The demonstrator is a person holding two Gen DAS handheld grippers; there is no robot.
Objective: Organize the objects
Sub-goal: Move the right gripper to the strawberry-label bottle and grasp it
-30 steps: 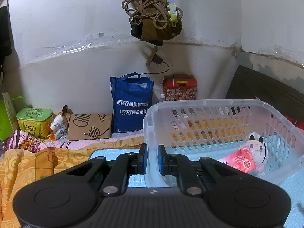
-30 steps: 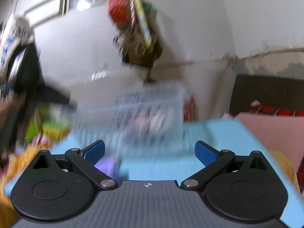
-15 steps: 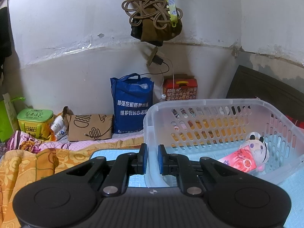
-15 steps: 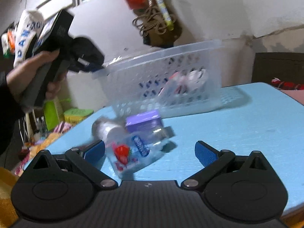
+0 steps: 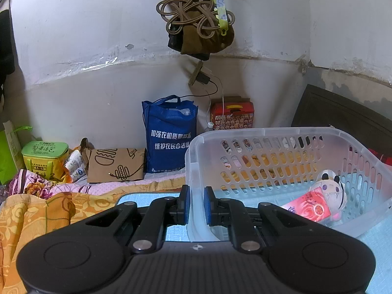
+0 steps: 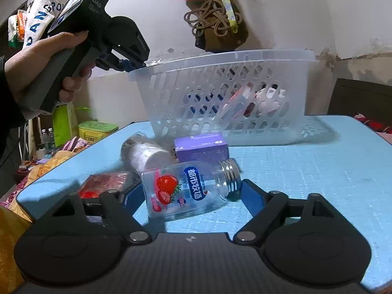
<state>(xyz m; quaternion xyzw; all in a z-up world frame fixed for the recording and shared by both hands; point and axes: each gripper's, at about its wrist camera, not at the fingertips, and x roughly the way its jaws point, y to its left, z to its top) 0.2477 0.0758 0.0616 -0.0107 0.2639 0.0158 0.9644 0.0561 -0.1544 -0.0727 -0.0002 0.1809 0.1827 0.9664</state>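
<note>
1. The left gripper (image 5: 195,204) is clamped on the near-left rim of the basket (image 5: 269,132), blue pads on either side of the plastic wall, at lower centre of the left view.
2. In the right view the same gripper sits at upper left, held by a hand (image 6: 36,61), its tip pinching the basket's left corner.
3. The basket stands on the blue table (image 6: 318,171); inside it, toward the right, lie a red packet (image 5: 310,207) and a small plush toy (image 5: 330,189).
4. The right gripper (image 6: 193,197) is low at bottom centre of its view, jaws closing around a clear jar (image 6: 188,191) lying on its side; its metal neck points right. Whether the pads already press it I cannot tell.
5. Behind the jar, centre frame, are a purple box (image 6: 202,150) and a white roll (image 6: 144,153); a red pack (image 6: 105,183) lies at left, beside the left finger.
6. On the wall above the basket hangs a brown bag (image 6: 215,31).
</note>
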